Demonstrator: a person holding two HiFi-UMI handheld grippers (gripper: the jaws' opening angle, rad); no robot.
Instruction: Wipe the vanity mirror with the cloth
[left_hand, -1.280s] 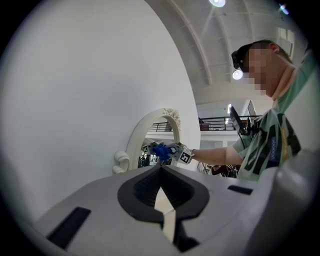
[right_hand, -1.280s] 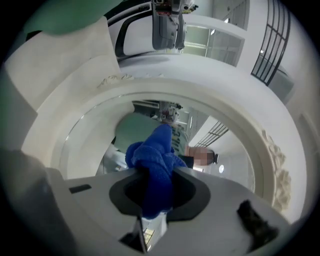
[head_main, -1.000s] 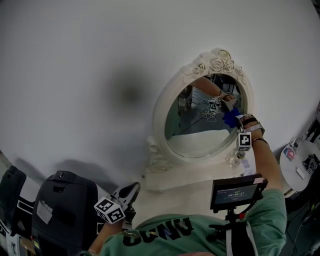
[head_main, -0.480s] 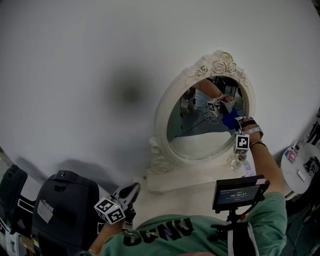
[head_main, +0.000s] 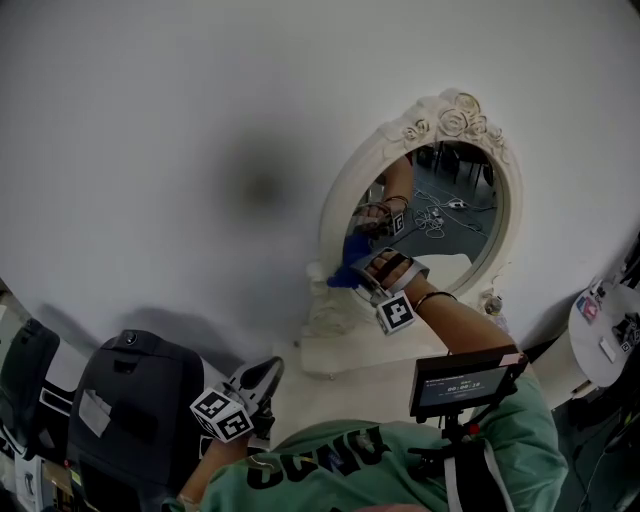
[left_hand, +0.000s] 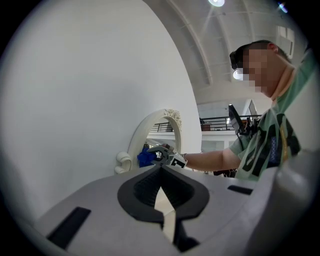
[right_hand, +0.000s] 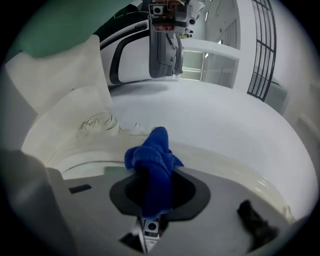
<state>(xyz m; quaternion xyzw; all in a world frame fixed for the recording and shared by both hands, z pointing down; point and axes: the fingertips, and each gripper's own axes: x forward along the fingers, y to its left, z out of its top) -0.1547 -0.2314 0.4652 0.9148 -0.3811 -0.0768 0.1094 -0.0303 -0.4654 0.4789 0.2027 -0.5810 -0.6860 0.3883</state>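
Oval mirror (head_main: 455, 215) in a carved white frame (head_main: 345, 200), upright at the far edge of the white surface (head_main: 330, 385), just before the wall (head_main: 180, 130).

Right hand-held gripper (head_main: 356, 272) at the mirror's lower-left edge, jaws clamped on a bunched blue cloth (head_main: 343, 262). In the right gripper view, the cloth protruding past the jaw tips and lying against the frame's inner rim, beside a carved scroll. Contact with the glass itself not clear. Arm and gripper mirrored in the glass above.

Left hand-held gripper (head_main: 265, 375) low over the near left edge of the surface, well apart from the mirror, pointed toward it. Jaws together, nothing between them, as seen in the left gripper view.

Small dark screen (head_main: 462, 383) on a stand by the near right edge.
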